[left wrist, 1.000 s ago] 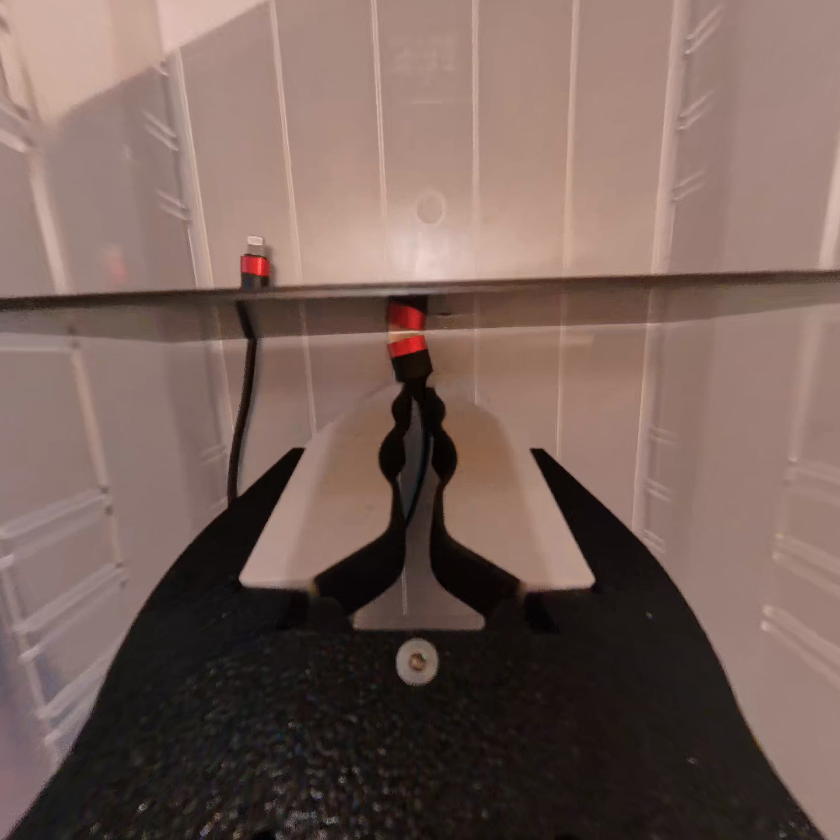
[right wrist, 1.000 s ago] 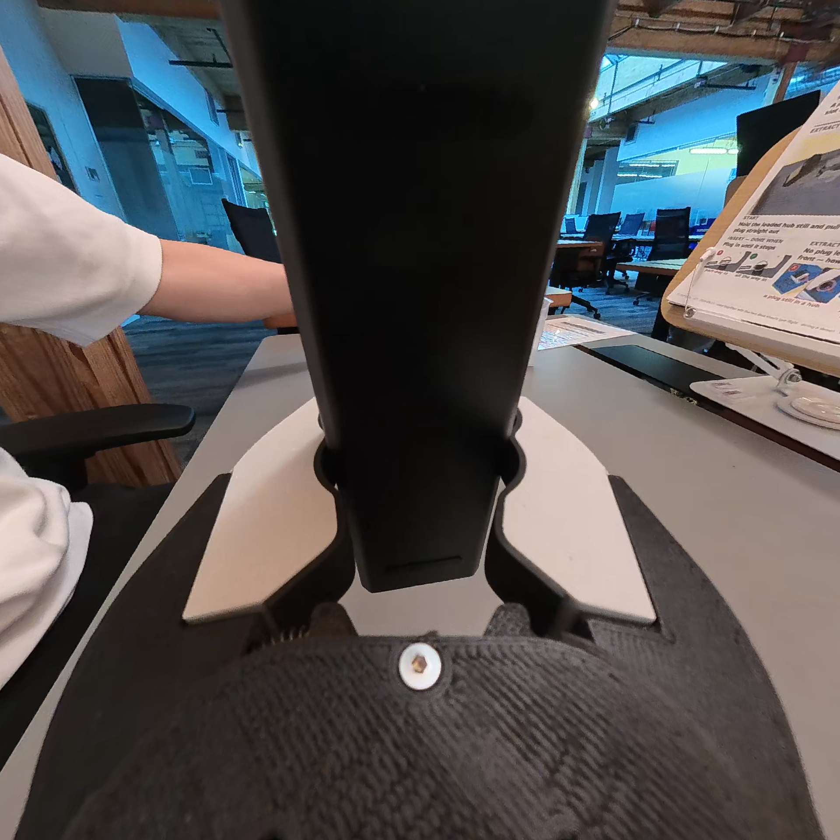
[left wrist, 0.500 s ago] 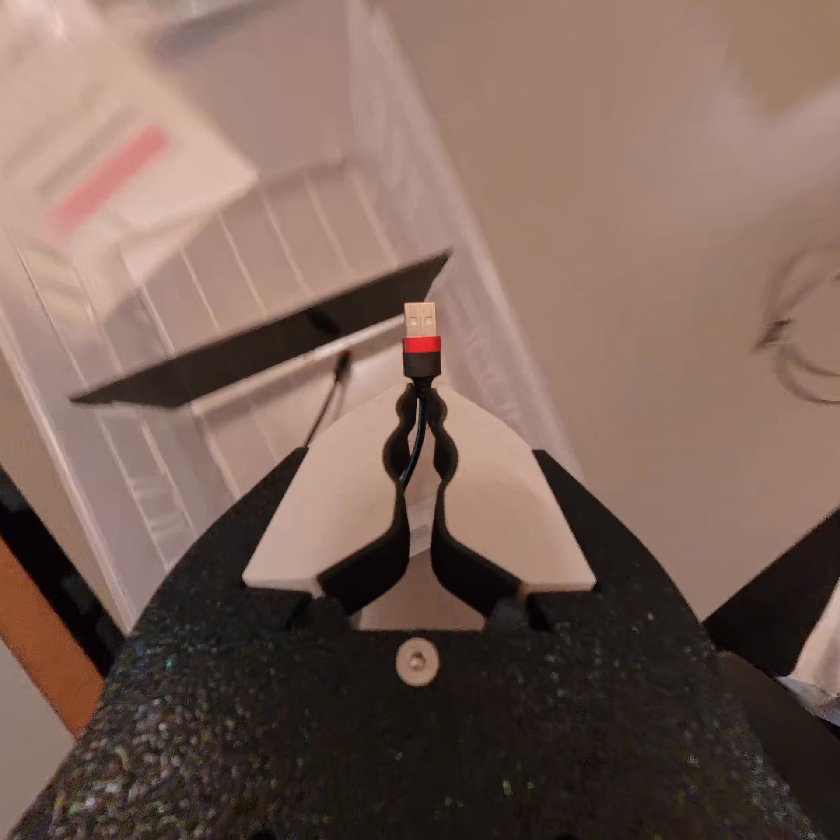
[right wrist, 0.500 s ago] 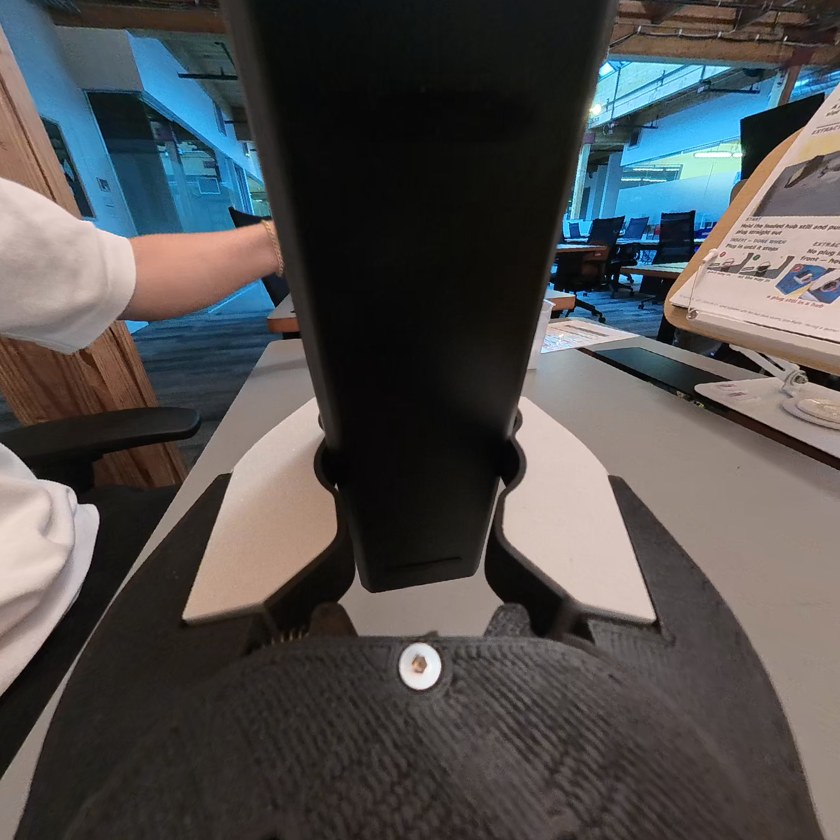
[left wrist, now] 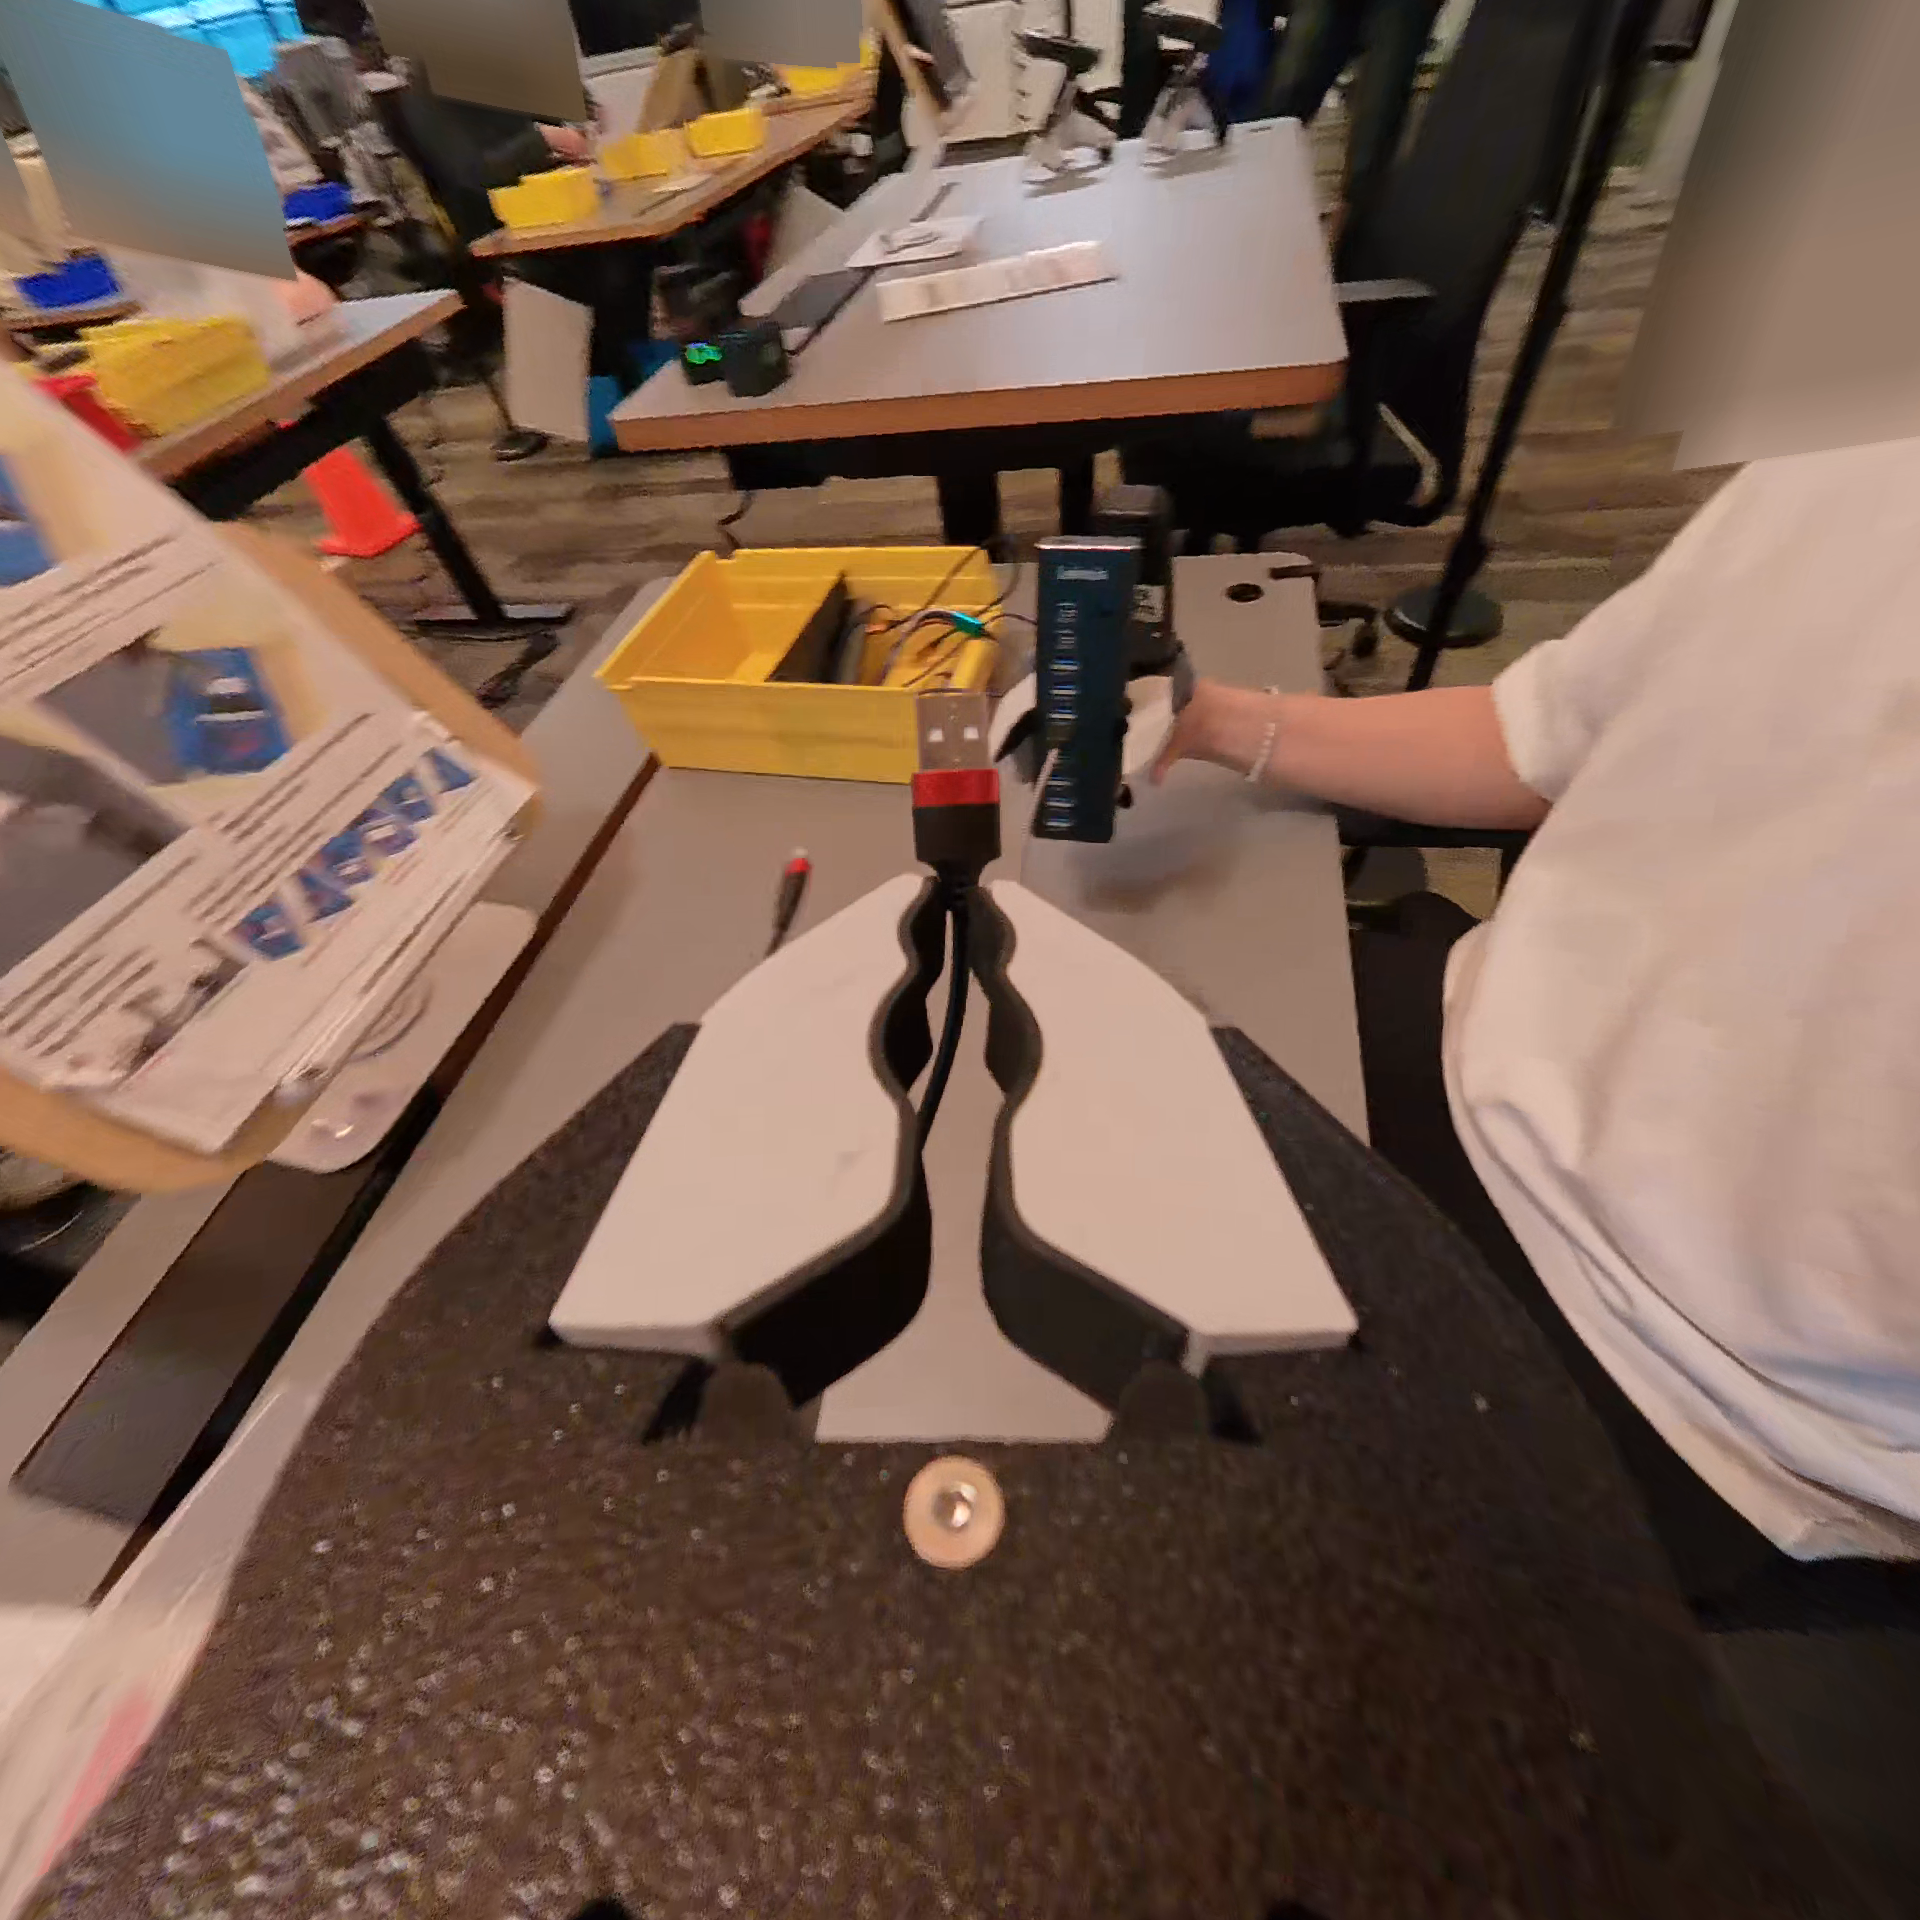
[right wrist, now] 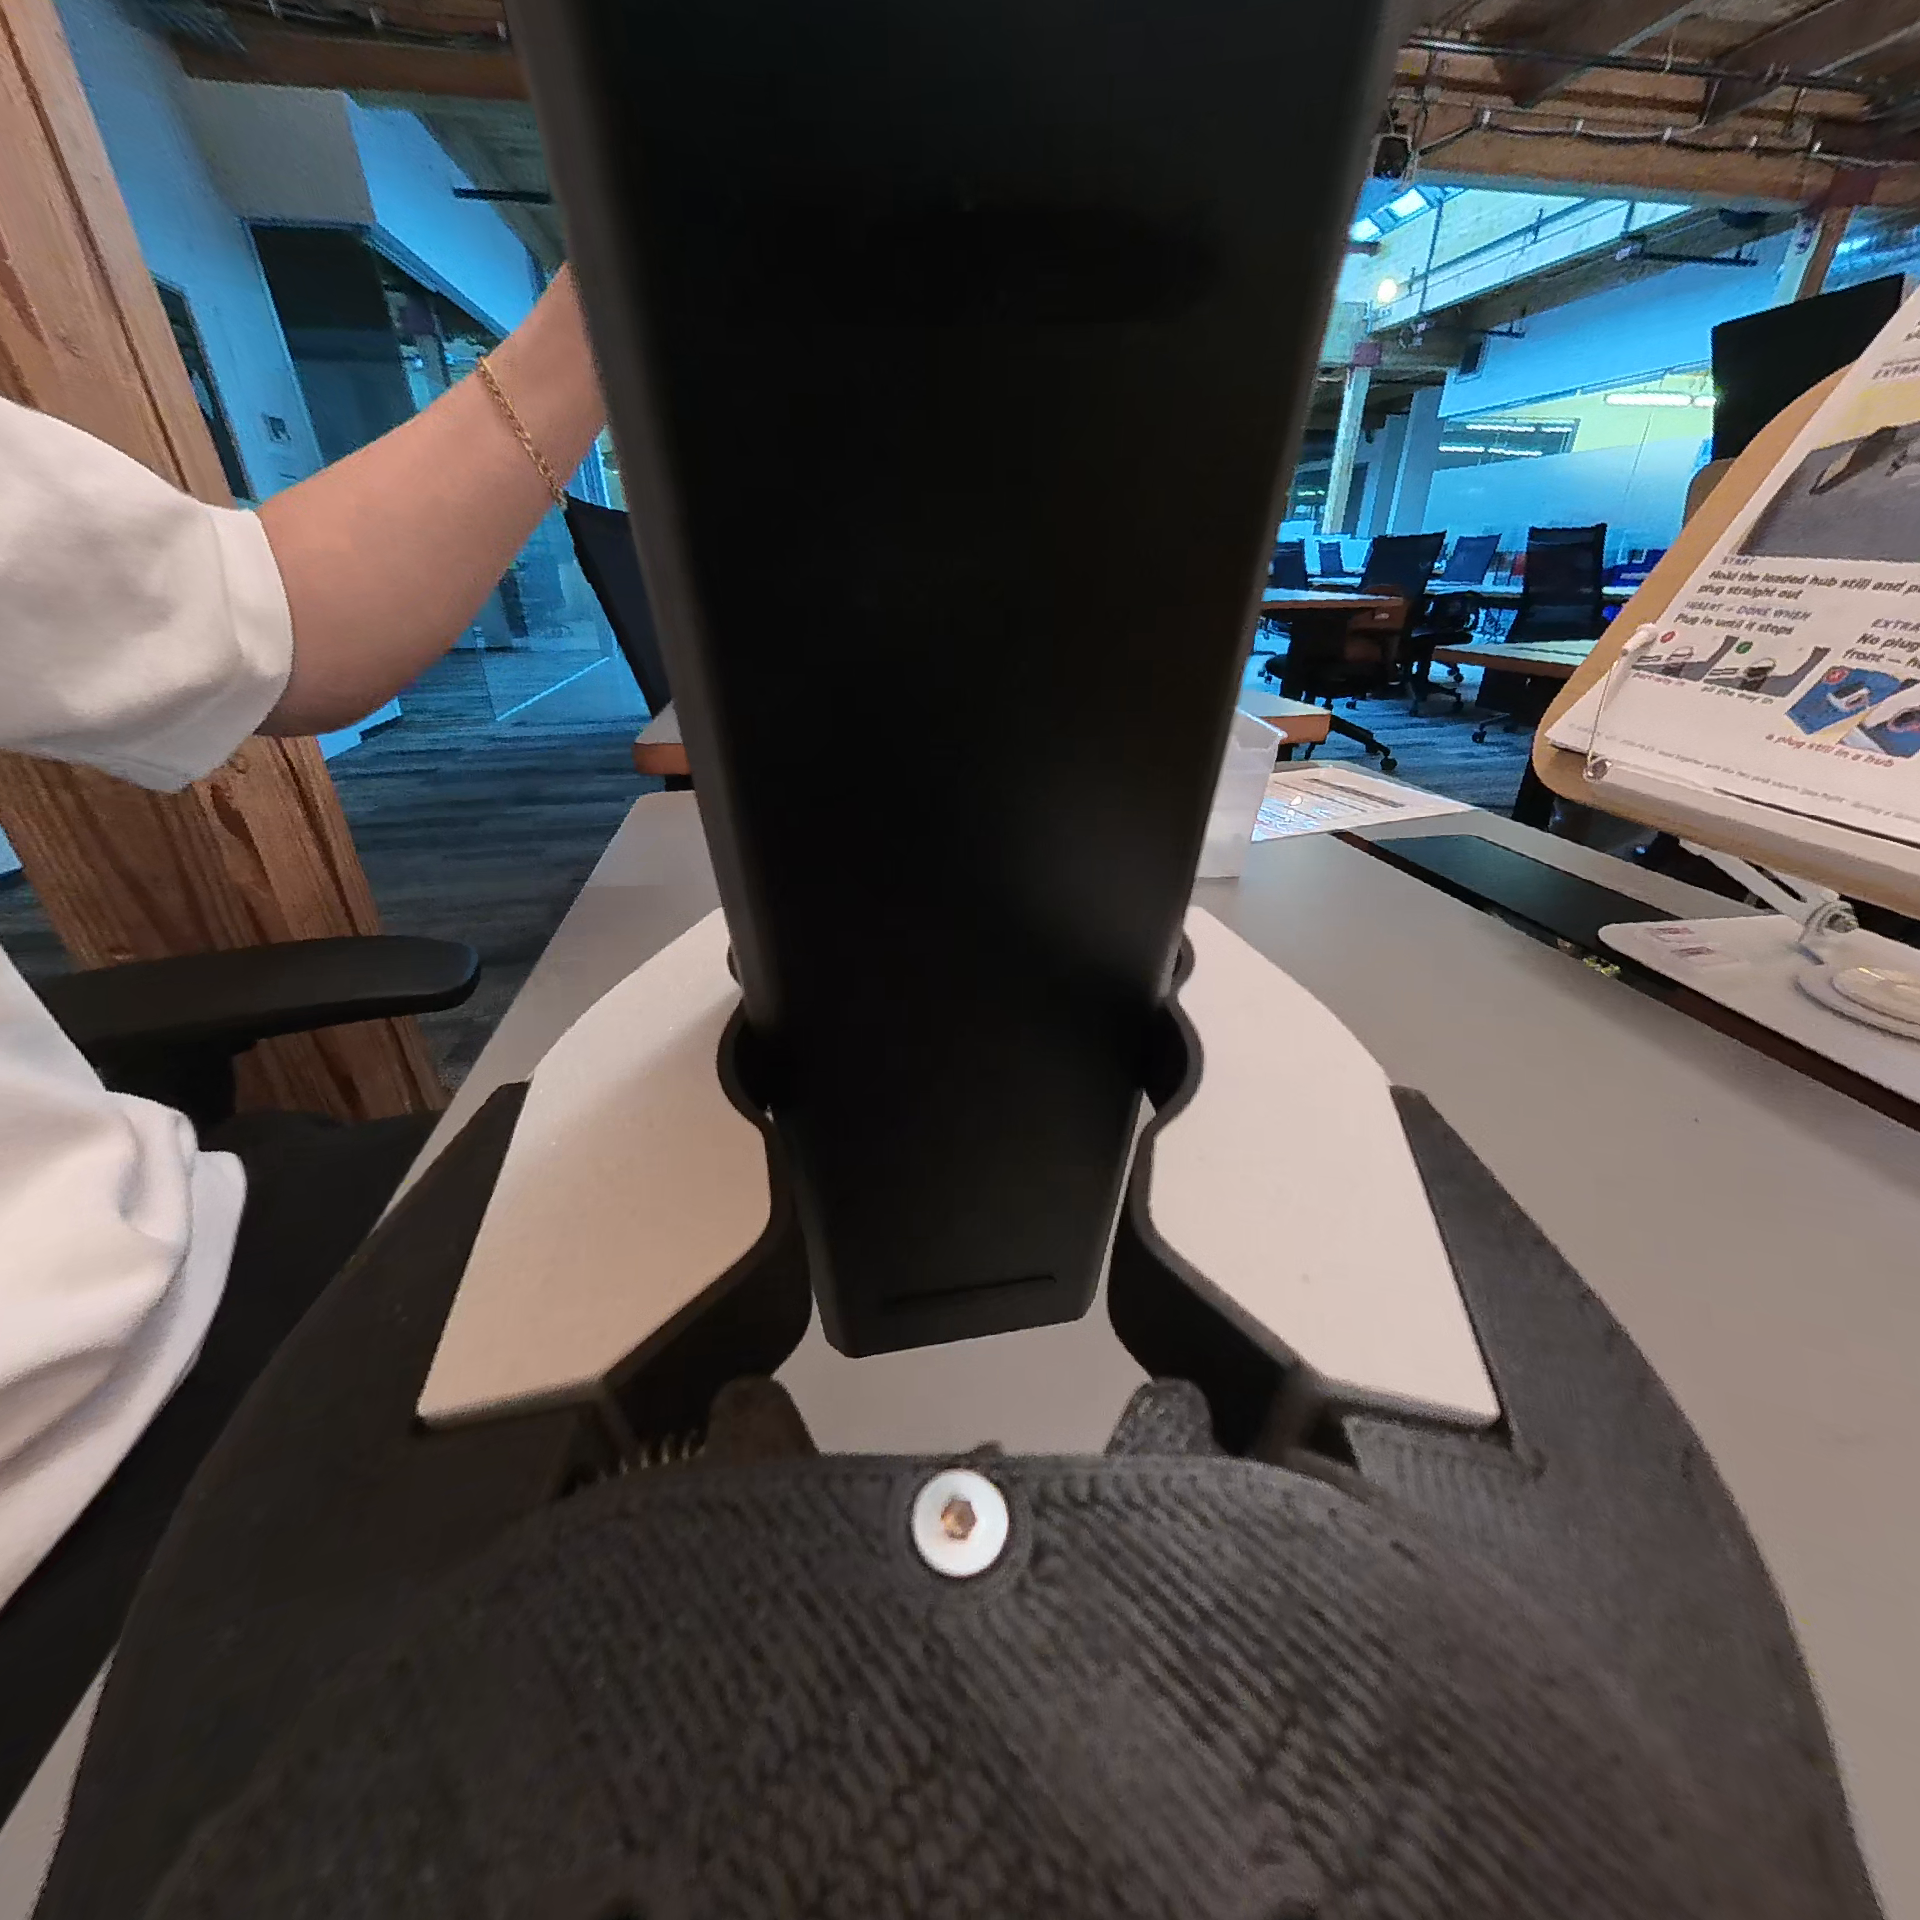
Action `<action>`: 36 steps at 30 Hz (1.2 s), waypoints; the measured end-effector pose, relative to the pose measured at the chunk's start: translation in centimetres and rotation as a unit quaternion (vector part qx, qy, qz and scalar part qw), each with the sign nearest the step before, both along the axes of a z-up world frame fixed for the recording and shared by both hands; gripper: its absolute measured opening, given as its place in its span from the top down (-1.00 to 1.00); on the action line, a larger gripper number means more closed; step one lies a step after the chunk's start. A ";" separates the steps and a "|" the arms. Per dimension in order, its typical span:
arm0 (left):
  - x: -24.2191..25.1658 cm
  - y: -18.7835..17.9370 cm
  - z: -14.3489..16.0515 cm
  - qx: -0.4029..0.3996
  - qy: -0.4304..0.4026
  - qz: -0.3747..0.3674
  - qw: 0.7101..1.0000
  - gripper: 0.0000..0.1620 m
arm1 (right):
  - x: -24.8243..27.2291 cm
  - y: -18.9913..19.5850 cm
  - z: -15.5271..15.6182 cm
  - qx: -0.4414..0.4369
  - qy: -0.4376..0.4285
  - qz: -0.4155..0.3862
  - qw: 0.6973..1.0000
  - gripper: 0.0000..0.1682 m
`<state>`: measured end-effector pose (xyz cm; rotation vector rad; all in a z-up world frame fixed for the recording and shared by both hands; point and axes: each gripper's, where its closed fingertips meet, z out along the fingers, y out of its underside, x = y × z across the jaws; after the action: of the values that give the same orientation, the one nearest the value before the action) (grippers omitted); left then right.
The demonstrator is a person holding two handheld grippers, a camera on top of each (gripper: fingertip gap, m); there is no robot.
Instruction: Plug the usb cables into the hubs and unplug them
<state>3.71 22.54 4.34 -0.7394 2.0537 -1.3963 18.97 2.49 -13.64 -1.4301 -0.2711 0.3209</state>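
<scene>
We see the left gripper (left wrist: pixel 954 904) clamped on a cable (left wrist: pixel 940 1023), its plug (left wrist: pixel 953 774) free above the table (left wrist: pixel 1226 956). The right gripper (right wrist: pixel 961 1023) clamps the hub (right wrist: pixel 956 582) upright near the far edge, beside a yellow bin (left wrist: pixel 748 717).

USB hub (right wrist: pixel 935 644): fills the middle of the right wrist view, top cut off by the upper edge; port face turned away.
Bench (right wrist: pixel 1558 1091): far middle hidden behind the hub.
Instruction sheet (left wrist: pixel 239 862): blurred, left side cut off by the edge.
Black cable (left wrist: pixel 940 1049): lower run hidden between the fingers (left wrist: pixel 769 1122).
Yellow bin (left wrist: pixel 769 717): contents too tangled to tell apart.
</scene>
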 end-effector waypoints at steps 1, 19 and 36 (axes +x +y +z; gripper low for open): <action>0.5 -1.2 -0.5 0.004 0.006 -0.009 1.000 0.94 | 0.0 -0.1 0.1 0.003 0.000 0.002 1.000 0.14; 8.8 -13.5 -16.7 0.235 0.198 0.039 0.951 0.95 | -1.5 -0.8 0.2 -0.011 0.004 0.053 0.999 0.14; 12.3 -17.8 -19.5 0.299 0.213 0.004 0.930 0.95 | -3.0 1.8 -2.3 -0.107 -0.043 0.035 0.993 0.14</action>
<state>15.98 4.77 -15.21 -0.8137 2.6118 -0.5520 16.00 4.26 -15.89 -1.6513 -0.3657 0.3535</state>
